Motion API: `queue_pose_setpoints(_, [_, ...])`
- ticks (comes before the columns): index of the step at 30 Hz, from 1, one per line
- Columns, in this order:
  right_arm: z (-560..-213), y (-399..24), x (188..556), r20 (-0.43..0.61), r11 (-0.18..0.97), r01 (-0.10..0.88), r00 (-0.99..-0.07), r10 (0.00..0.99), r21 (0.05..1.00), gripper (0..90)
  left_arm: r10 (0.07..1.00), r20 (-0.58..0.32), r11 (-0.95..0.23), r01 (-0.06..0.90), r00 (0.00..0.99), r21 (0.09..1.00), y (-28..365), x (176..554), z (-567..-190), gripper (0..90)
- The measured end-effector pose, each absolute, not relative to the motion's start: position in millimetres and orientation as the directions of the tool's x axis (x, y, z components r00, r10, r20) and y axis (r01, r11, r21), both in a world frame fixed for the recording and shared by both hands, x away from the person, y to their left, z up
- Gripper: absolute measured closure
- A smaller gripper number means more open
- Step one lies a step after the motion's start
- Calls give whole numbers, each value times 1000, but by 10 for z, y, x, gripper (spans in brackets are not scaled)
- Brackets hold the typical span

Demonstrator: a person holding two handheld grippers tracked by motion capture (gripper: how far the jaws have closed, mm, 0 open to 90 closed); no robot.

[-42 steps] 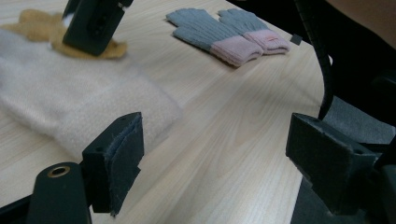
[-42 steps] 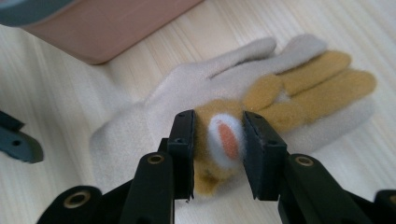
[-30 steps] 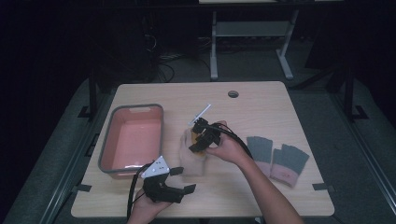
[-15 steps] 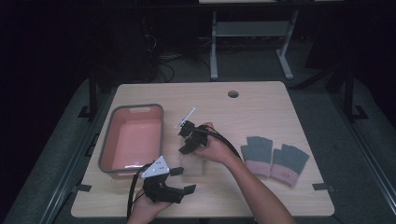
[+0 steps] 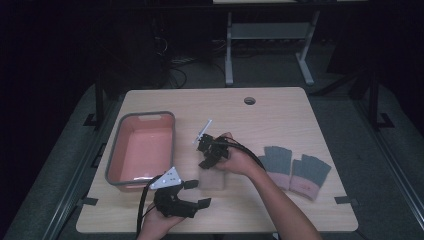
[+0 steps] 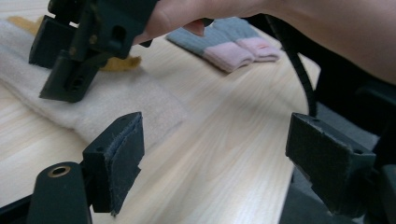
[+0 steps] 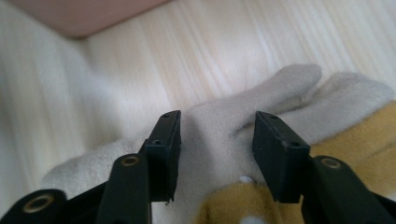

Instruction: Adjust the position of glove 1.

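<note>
Right gripper (image 7: pixel 212 154): jaws apart, having just widened a little, straddling a fold of the cream glove (image 7: pixel 219 135) without pinching it. The glove lies flat on the counter (image 5: pixel 280 110), just right of the pink bin (image 5: pixel 142 147). Step judged: settling a grasp; next, close firmly on the fabric. Left gripper (image 6: pixel 215 158): open, empty, near the glove. Grey-pink gloves (image 5: pixel 295 170): farther right.

We count two grippers: the left gripper (image 5: pixel 195 194) and the right gripper (image 5: pixel 207 156). On one table (image 5: pixel 280 115) we see one pink bin (image 5: pixel 142 147), one cream glove (image 5: pixel 212 179), and two grey-and-pink gloves (image 5: pixel 295 170) at right.
</note>
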State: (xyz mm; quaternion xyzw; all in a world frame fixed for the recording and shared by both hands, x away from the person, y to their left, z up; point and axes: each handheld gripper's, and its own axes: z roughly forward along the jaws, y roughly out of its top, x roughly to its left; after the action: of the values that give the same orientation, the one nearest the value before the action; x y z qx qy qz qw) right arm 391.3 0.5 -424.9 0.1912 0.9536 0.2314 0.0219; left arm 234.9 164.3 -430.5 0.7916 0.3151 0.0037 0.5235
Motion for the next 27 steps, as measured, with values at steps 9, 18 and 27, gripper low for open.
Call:
queue_pose_setpoints(9, [-4247, -266, 3891, 51, 810, 385, -912, 406, 441, 475, 506, -325, -269, 504, 799, 821, 1557, 2365, -4336, 192])
queue_pose_setpoints(18, [-4117, -501, 3786, 111, 724, 468, -868, 483, 507, 401, 521, -332, -266, 519, 786, 812, 1493, 2410, -4356, 194])
queue_pose_setpoints(27, [-3997, -853, 3531, 203, 566, 596, -770, 605, 570, 393, 548, -354, -268, 561, 758, 783, 1442, 2539, -4338, 198])
